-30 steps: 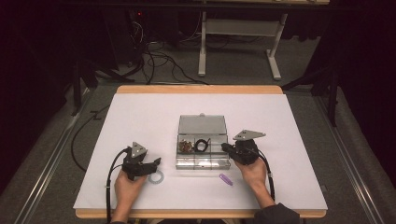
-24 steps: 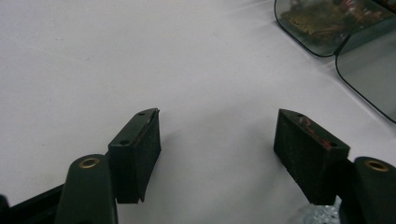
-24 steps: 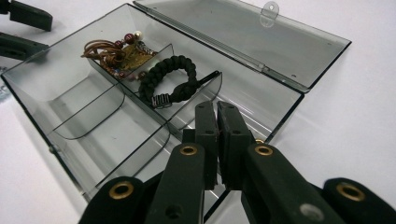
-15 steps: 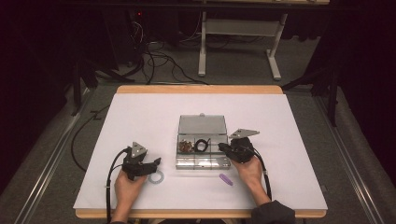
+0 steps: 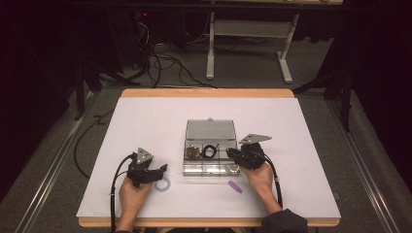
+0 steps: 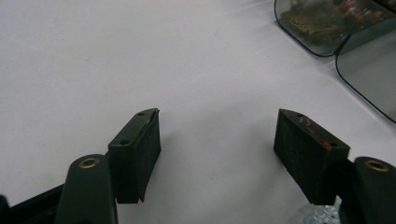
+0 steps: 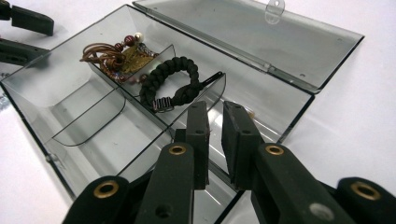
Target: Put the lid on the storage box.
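Note:
A clear plastic box lies open on the white table, its lid folded back. One compartment holds a black braided bracelet with a thin black pin beside it. Another holds brown beaded jewellery. My right gripper hovers over the box's right end. Its jaws have just been opening and stand a narrow gap apart with nothing between them. My left gripper is open over bare table, left of the box.
A pale blue ring lies on the table just under the left gripper. A small purple piece lies in front of the box. The box's front compartments hold nothing. Cables and a table frame stand on the floor beyond.
The right gripper has edged slightly left toward the box. The left hand and the box have not moved.

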`<action>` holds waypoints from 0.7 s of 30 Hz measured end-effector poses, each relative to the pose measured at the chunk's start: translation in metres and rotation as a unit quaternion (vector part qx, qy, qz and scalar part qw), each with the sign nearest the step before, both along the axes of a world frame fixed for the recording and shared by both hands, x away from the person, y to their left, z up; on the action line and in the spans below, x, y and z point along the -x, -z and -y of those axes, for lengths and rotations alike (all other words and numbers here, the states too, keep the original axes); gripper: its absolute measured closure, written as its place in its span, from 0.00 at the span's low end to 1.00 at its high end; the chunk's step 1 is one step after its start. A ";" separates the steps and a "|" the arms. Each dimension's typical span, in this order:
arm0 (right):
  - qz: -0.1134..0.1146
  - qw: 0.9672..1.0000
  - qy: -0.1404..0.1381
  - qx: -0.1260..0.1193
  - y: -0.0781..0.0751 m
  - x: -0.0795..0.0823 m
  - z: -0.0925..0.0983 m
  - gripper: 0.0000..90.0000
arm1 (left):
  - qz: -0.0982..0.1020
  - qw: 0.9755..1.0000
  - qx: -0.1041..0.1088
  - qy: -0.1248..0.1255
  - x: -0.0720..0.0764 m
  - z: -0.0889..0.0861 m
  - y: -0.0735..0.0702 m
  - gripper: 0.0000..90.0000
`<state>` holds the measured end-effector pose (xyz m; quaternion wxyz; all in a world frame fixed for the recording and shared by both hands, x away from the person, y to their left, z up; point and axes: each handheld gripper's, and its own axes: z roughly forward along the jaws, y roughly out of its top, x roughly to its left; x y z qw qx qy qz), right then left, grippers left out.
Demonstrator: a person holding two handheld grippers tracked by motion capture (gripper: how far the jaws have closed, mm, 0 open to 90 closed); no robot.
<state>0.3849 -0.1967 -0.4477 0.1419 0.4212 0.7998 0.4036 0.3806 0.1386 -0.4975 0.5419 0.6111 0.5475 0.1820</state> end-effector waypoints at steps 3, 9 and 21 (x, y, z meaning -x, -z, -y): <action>0.008 1.000 0.005 -0.003 -0.003 0.004 0.005 0.90 | 0.000 1.000 0.001 -0.001 0.000 0.000 0.000 0.35; 0.021 1.000 0.012 -0.008 -0.010 0.011 0.016 0.89 | 0.000 1.000 0.002 -0.001 0.000 0.000 0.000 0.35; 0.029 0.999 0.037 -0.022 -0.011 0.022 0.042 0.88 | 0.000 1.000 0.000 0.000 0.000 0.000 0.000 0.35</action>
